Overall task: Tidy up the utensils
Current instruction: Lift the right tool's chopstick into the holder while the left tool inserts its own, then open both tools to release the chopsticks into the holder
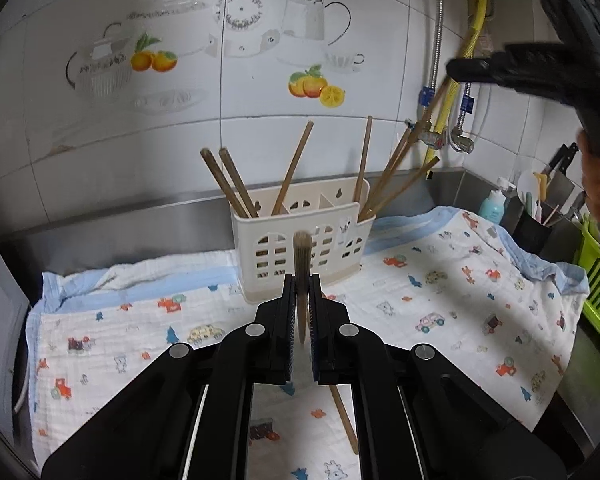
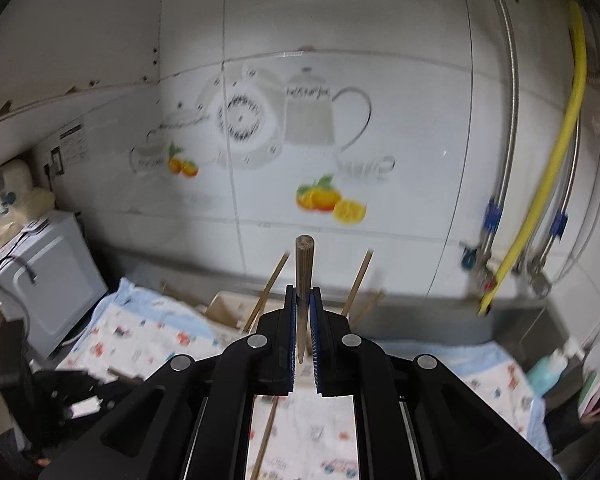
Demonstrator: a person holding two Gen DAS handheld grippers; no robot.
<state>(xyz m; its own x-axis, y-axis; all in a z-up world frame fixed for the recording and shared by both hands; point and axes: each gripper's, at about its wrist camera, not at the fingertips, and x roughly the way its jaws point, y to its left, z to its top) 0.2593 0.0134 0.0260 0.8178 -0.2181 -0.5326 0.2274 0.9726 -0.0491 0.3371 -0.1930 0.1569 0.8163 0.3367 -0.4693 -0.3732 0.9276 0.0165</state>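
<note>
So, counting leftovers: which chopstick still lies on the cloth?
The one flat on the cloth under the left claw; others stand in the caddy or are clamped.

The utensil holder [image 1: 300,240] stands on the printed cloth [image 1: 440,280]; chopsticks [image 1: 230,182] stand inside it, one loose chopstick [image 1: 344,420] before it.

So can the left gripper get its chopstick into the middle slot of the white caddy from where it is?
Probably yes. The left gripper, shut on its chopstick, faces the caddy with nothing between. The middle compartments look open; other chopsticks lean in the end slots, and the right gripper is up high.
</note>
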